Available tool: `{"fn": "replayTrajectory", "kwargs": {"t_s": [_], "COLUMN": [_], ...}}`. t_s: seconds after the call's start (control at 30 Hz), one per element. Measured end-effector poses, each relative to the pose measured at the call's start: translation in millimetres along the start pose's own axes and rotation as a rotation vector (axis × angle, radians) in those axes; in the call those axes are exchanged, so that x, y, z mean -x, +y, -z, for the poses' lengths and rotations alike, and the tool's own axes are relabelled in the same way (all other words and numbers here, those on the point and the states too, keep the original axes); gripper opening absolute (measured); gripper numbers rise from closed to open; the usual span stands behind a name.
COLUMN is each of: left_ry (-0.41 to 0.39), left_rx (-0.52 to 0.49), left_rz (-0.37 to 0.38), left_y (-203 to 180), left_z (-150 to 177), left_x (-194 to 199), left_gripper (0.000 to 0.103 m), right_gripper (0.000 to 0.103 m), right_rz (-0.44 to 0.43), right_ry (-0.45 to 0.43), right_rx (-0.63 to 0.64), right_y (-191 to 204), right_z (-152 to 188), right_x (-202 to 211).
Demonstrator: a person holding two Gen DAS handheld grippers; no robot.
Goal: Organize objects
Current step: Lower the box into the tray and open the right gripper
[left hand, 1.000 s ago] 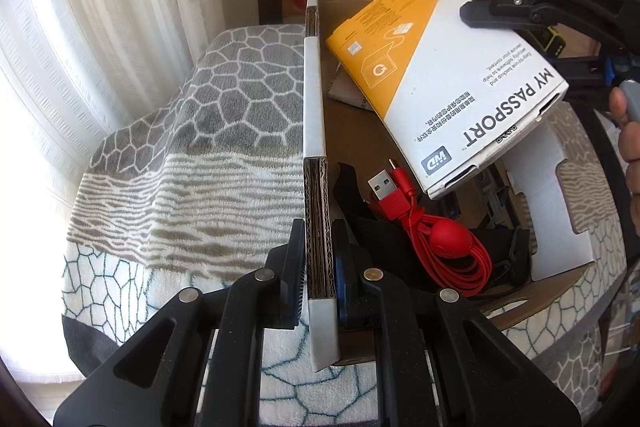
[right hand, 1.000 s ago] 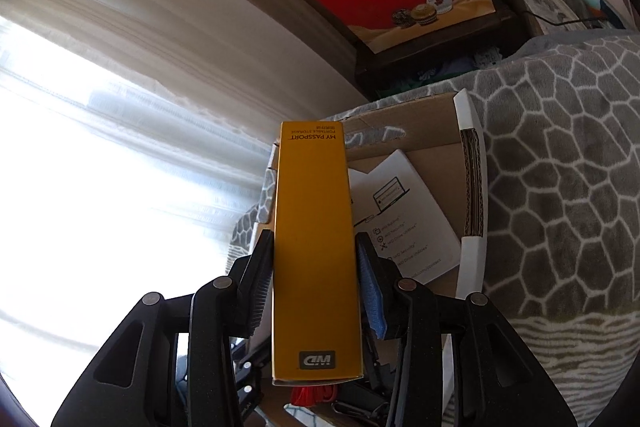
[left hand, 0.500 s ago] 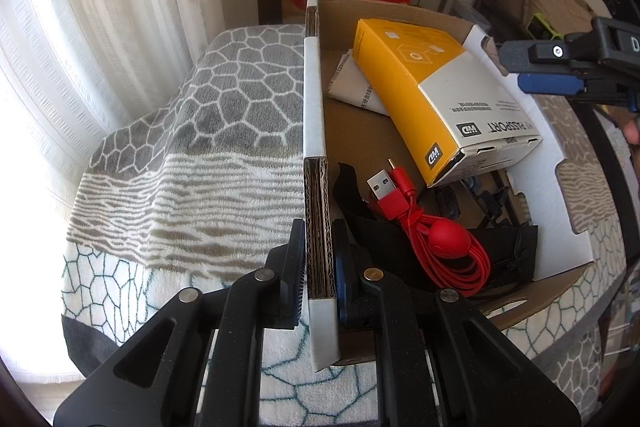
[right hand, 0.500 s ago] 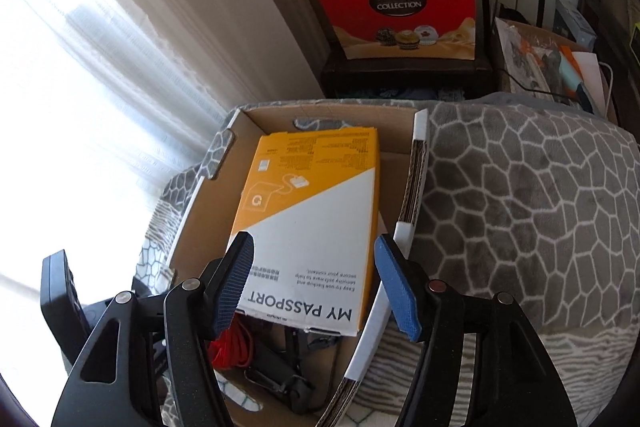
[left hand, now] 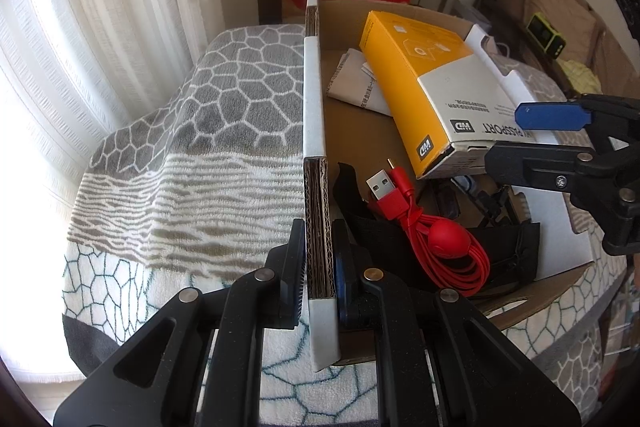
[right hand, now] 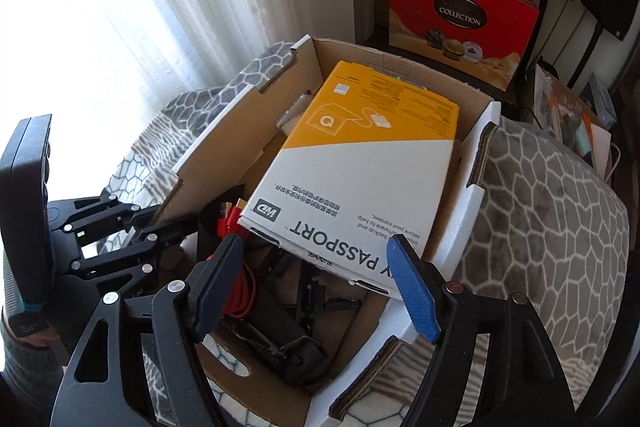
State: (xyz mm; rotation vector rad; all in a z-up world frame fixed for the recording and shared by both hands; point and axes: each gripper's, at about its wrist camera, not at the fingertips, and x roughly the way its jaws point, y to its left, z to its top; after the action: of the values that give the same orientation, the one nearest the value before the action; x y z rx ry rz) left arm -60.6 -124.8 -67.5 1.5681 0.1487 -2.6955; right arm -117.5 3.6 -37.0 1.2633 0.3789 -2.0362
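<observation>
Your yellow-and-white drive box (right hand: 360, 163) is a stiff carton with smooth printed faces, probably light for its bulk and likely to slip if you pinch it across a glossy face without squeezing. If you need it again, take it by the two long narrow sides near the white end, which is the end closest to your right tongs (right hand: 316, 291). It now lies tilted inside the cardboard box (right hand: 476, 195), just ahead of those tongs, with its near corner propped on the black straps and gear below. The right jaws are spreading wider at this moment; the pads stand clear on either side of the carton's near corner and press on nothing. Your left tongs (left hand: 318, 267) are clamped tight on the cardboard box's side wall, one finger outside and one inside, steadying it on the patterned blanket (left hand: 224, 131). Just beyond the inner finger lies the coiled red USB cable (left hand: 436, 239), soft and easily snagged.
</observation>
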Motion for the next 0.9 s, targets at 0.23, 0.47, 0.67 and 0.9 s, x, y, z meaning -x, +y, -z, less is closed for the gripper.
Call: {"fn": "replayTrajectory", "kwargs": {"t_s": [0.23,0.47,0.67,0.9], "left_ry": [-0.001,0.004,-0.018,-0.113], "left_rx": [0.001,0.004,0.015,-0.018], "left_rz": [0.001,0.011,0.014,-0.072], "left_y": [1,7,12,3], "left_z": [0,0,4,11], "left_x": [0,-3,11,50], "left_gripper": [0.011,0.011,0.018,0.050], "right_gripper": [0.070,0.069,0.069,0.074], "right_rz": [0.167,0.092,0.023,0.032], "right_ry": [-0.021,-0.034,-0.072,-0.159], "right_rx": [0.068,0.072,0.003,-0.095], "right_y": [4,3,-9,-20], "right_z": [-8,0,21,48], "right_x": [-12,1,36,82]}}
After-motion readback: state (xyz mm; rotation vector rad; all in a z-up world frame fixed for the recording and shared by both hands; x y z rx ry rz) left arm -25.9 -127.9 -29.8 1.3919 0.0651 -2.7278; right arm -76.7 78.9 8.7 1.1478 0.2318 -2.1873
